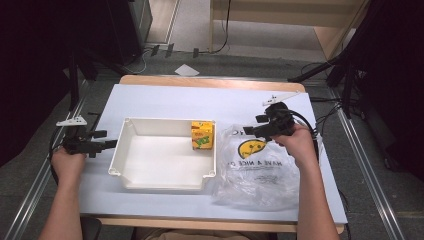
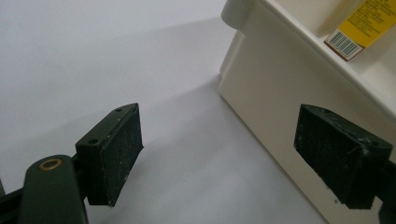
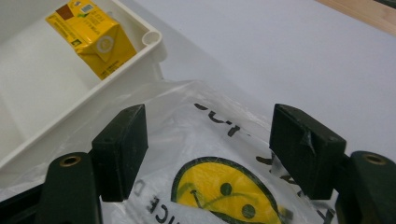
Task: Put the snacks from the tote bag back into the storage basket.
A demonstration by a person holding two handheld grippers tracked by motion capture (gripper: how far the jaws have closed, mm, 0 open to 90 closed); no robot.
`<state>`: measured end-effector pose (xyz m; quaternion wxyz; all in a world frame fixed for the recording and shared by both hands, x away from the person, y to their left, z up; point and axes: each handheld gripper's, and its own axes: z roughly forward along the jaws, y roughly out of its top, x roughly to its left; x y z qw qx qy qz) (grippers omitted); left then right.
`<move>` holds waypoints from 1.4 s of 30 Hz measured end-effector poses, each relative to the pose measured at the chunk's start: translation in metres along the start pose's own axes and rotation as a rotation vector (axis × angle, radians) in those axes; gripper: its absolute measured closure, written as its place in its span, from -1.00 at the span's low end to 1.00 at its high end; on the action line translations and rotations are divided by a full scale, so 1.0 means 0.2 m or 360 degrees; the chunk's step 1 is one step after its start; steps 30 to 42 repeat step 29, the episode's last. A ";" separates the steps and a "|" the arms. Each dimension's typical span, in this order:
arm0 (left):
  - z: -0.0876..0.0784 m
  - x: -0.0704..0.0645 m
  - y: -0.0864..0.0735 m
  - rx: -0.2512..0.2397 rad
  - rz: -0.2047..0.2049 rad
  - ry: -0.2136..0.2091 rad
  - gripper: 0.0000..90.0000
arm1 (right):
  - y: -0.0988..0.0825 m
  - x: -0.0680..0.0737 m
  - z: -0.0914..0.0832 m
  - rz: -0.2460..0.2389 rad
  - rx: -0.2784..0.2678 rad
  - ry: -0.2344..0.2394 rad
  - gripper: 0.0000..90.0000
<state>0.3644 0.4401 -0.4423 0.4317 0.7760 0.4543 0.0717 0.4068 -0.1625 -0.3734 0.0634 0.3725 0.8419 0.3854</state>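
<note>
Between the spread black jaws of the right gripper (image 3: 208, 154) lies a clear crinkled plastic bag (image 3: 219, 154) printed with a yellow smiley face and black lettering; nothing is pinched, and whether the pads touch the film cannot be told. Beyond that gripper's left jaw sits the corner of a white rectangular plastic tub (image 3: 154, 39), with a yellow juice carton (image 3: 91, 35) just inside its wall. Across the table, the left gripper (image 2: 217, 156) also has its jaws wide apart over the pale blue table cover (image 2: 93, 60), its right jaw just beside the tub's outer wall. From the high view, the carton stands in the tub's far right corner, and the bag touches the tub's right side.
</note>
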 end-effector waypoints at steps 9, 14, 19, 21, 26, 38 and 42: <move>0.00 0.00 0.00 0.0001 -0.0006 0.0002 -0.64 | -0.04 -0.06 -0.02 0.0040 0.0001 -0.0030 -0.43; 0.00 0.00 0.00 0.0000 -0.0009 0.0003 -0.64 | -0.04 -0.06 -0.02 0.0037 -0.0005 -0.0019 -0.45; 0.00 0.00 0.00 0.0003 -0.0006 0.0000 -0.64 | -0.04 -0.06 -0.01 0.0036 0.0015 -0.0026 -0.45; 0.00 0.00 0.00 0.0002 -0.0006 0.0000 -0.64 | -0.04 -0.05 -0.01 0.0033 0.0024 -0.0027 -0.45; 0.01 0.00 0.00 0.0008 -0.0005 -0.0005 -0.64 | -0.04 -0.04 -0.01 0.0002 0.0023 -0.0034 -0.45; 0.01 0.00 0.00 0.0007 -0.0004 -0.0006 -0.64 | -0.03 -0.03 -0.01 -0.0053 -0.0034 -0.0073 -0.48; 0.01 0.00 0.00 0.0007 -0.0004 -0.0006 -0.64 | -0.03 -0.03 -0.01 -0.0053 -0.0034 -0.0073 -0.48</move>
